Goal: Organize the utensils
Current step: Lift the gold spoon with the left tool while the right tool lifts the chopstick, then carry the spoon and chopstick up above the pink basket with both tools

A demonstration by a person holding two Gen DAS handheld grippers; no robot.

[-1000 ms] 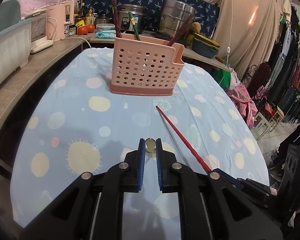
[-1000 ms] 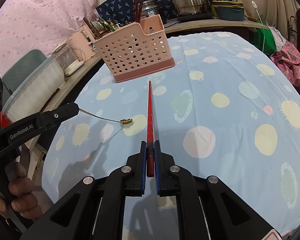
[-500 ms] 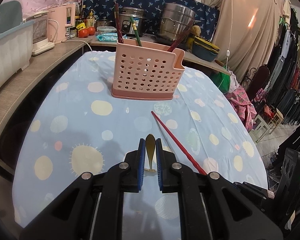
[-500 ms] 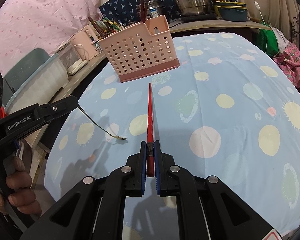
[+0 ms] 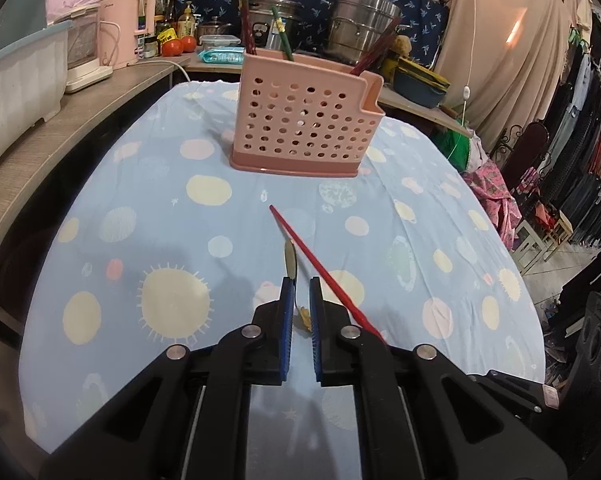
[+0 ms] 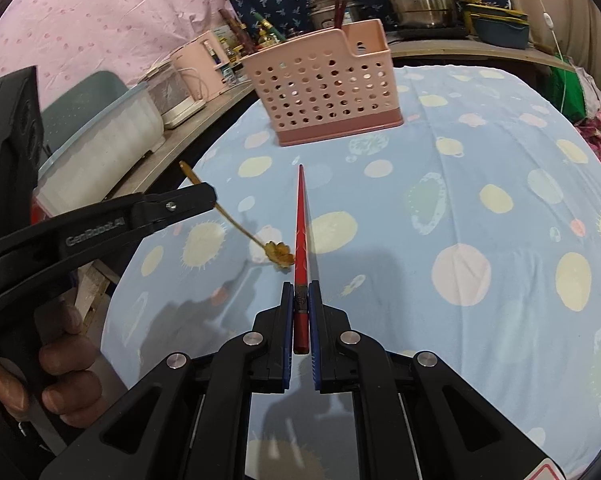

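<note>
My left gripper [image 5: 300, 284] is closing on a small gold spoon [image 5: 289, 256] and its pads grip the thin stem. In the right wrist view the left gripper [image 6: 208, 200] holds the gold spoon [image 6: 236, 222] tilted above the cloth, with its flower-shaped end beside the red chopstick [image 6: 300, 220]. My right gripper [image 6: 300, 286] is shut on the chopstick's thick end, and its tip points at the pink perforated utensil basket [image 6: 324, 92]. From the left wrist, the red chopstick [image 5: 320, 264] slants just right of my fingers. The basket [image 5: 304, 120] stands ahead and holds several chopsticks.
The table wears a light blue cloth with pastel dots [image 5: 172, 300]. A wooden counter [image 5: 60, 120] along the left carries a white tub, pink appliances and jars. Steel pots [image 5: 360, 20] stand behind the basket. A person's hand [image 6: 60, 380] grips the left tool's handle.
The gold spoon has swung in the left gripper: its flower end dropped and came right up to the red chopstick, and its other end now sticks out past the fingertips. The right gripper shifted slightly.
</note>
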